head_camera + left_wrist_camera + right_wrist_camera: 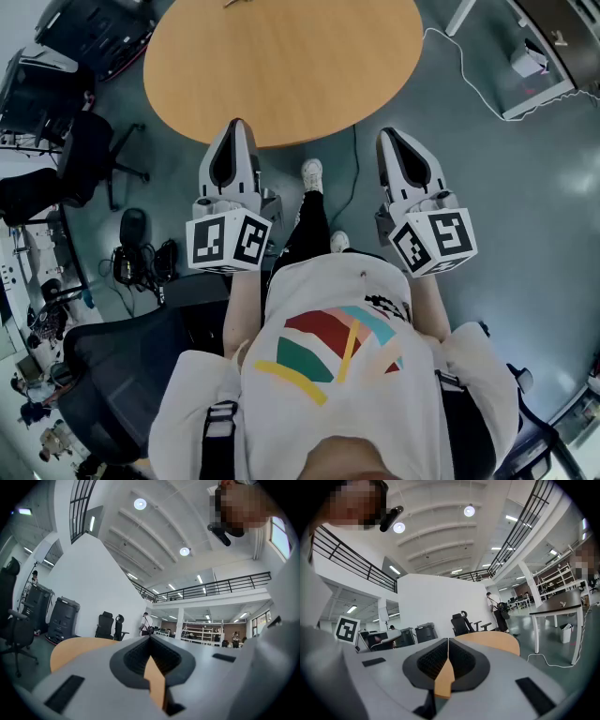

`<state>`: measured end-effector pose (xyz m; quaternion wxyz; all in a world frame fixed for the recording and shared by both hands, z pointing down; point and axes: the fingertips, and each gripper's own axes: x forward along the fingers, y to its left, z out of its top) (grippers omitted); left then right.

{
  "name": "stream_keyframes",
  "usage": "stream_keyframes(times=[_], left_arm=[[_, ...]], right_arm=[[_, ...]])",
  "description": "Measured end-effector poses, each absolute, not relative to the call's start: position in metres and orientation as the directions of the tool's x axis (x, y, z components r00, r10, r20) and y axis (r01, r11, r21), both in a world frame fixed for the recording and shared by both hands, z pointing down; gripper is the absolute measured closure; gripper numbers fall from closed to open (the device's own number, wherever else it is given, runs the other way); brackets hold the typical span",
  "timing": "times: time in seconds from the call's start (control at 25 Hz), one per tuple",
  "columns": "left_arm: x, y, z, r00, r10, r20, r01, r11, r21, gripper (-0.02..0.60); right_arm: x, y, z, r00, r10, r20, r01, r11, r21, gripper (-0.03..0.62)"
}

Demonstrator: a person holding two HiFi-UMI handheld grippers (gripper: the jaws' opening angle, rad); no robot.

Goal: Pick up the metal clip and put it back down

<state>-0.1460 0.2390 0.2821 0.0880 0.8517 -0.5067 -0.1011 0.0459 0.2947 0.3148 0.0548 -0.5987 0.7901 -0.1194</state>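
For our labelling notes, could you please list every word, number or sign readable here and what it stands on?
No words or numbers are readable anywhere.
Black-and-white square markers, no letters: on the left hand-held gripper and the right hand-held gripper.
Print on the shirt: coloured shapes only, no lettering.

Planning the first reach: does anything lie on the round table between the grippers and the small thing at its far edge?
Nothing visible does. The wooden table is bare between the left gripper, the right gripper, both shut, and that small thing, too small to confirm as the metal clip.
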Motion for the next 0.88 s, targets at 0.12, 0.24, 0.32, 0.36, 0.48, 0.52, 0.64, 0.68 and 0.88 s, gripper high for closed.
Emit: stream_keyframes(times=[0.12,0.24,0.32,0.36,0.48,0.52,0.64,0.68,0.88], left_arm=[[-0.148,0.200,0.283,0.467,-0.879,-0.091,-0.841,-0.474,0.261,0.538],[-0.152,0.153,0.285,0.469,-0.878,-0.094,-0.838,-0.476,0.268,0.538],[-0.153,0.121,0.284,0.467,-0.879,-0.093,-0.835,-0.474,0.279,0.538],[-0.153,0.105,0.282,0.467,-0.879,-0.093,-0.834,-0.473,0.285,0.538],[-0.154,0.060,0.279,0.472,-0.876,-0.095,-0.830,-0.478,0.287,0.538],[-0.156,0.045,0.278,0.475,-0.875,-0.096,-0.830,-0.481,0.283,0.538],[-0.161,-0.005,0.279,0.471,-0.877,-0.092,-0.829,-0.476,0.294,0.538],[-0.163,-0.022,0.279,0.468,-0.879,-0.088,-0.829,-0.471,0.301,0.538],[-0.170,-0.096,0.285,0.468,-0.882,-0.051,-0.827,-0.458,0.325,0.538]], right_arm=[[0.044,0.259,0.317,-0.277,-0.959,0.058,-0.930,0.253,-0.266,0.579],[0.039,0.214,0.318,-0.278,-0.959,0.058,-0.927,0.253,-0.277,0.579],[0.036,0.180,0.315,-0.286,-0.956,0.062,-0.927,0.259,-0.271,0.579],[0.034,0.162,0.312,-0.290,-0.955,0.063,-0.927,0.264,-0.267,0.579],[0.026,0.110,0.304,-0.302,-0.952,0.055,-0.925,0.278,-0.257,0.579],[0.022,0.093,0.303,-0.307,-0.950,0.052,-0.924,0.285,-0.254,0.580],[0.008,0.037,0.301,-0.335,-0.941,0.048,-0.916,0.314,-0.250,0.579],[0.004,0.019,0.300,-0.347,-0.937,0.051,-0.913,0.324,-0.248,0.579],[-0.015,-0.061,0.313,-0.402,-0.905,0.137,-0.896,0.358,-0.262,0.579]])
